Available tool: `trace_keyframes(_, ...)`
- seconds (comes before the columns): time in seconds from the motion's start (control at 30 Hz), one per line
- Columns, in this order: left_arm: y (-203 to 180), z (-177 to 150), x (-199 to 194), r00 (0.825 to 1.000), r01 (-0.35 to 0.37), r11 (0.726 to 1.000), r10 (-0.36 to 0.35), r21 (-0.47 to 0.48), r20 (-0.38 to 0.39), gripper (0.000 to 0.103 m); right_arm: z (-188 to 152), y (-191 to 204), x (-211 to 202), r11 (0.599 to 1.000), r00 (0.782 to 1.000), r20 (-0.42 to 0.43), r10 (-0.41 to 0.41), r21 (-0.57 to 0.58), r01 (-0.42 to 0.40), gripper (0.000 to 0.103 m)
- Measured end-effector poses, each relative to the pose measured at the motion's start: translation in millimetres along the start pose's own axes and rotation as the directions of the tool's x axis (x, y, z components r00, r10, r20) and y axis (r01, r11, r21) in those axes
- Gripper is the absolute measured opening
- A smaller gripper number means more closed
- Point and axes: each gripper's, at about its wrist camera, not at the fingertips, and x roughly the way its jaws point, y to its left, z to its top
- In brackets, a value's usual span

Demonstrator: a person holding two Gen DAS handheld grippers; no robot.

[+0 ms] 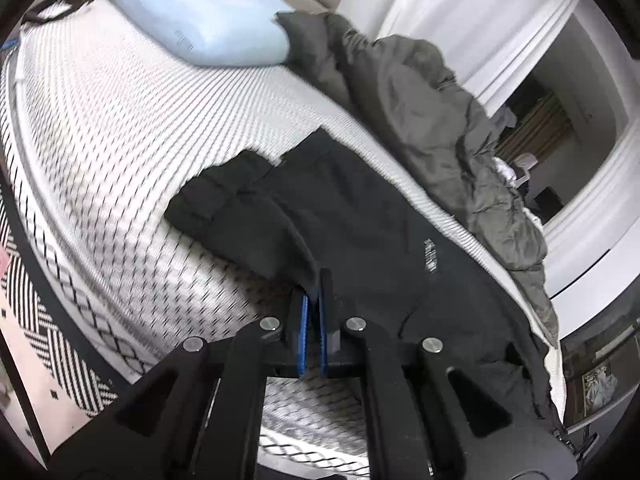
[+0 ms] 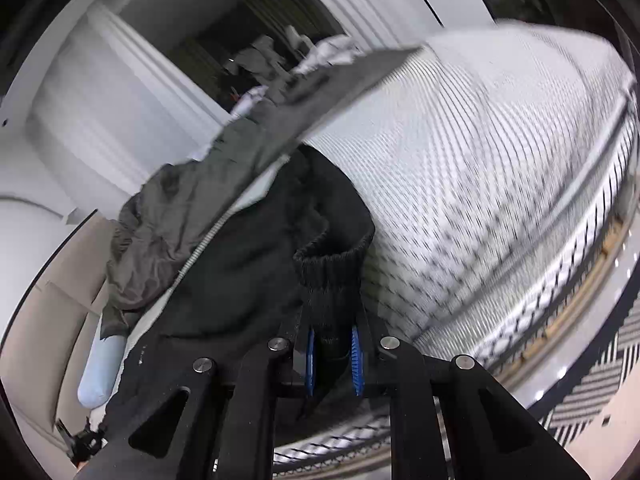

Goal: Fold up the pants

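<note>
**Both ends pinched, fold under way**

The black fabric pants (image 1: 352,216) lie on the white ribbed mattress (image 1: 120,128), near its edge. My right gripper (image 2: 334,344) clamps the knit cuff (image 2: 332,276); my left gripper (image 1: 314,320) is clenched on cloth. Next, I judge: carry both ends across evenly.

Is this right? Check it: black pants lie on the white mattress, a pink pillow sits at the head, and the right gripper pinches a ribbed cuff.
One detail is wrong: the pillow is light blue, not pink, as the left wrist view shows. The rest holds: black pants lie on the white mattress, and the right gripper pinches a ribbed cuff.
</note>
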Motion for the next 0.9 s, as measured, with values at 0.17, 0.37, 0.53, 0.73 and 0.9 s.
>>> trace_keyframes(0.17,-25,29,-6,0.998,0.040,0.999,-0.041,0.029,0.046,0.002,32,38,-15,0.997,0.993,0.113,0.042,-0.063,-0.035,0.013)
trace_keyframes(0.37,-58,70,13,0.996,0.054,0.998,-0.056,0.024,0.075,0.002,76,92,0,0.996,0.964,0.263,0.032,-0.090,-0.009,0.013)
trace_keyframes(0.53,-94,114,55,0.997,0.018,0.998,-0.022,0.052,0.071,0.002,125,128,53,0.995,0.961,0.273,-0.039,-0.080,0.063,0.013)
trace_keyframes(0.73,-122,163,143,0.995,-0.094,0.994,0.092,0.052,0.038,0.003,184,164,149,0.988,0.972,0.212,-0.101,-0.093,0.123,0.015)
trace_keyframes(0.9,-124,182,200,0.971,-0.240,0.969,0.240,0.055,0.014,0.073,208,194,234,0.947,0.957,0.188,-0.221,-0.193,0.257,0.078)
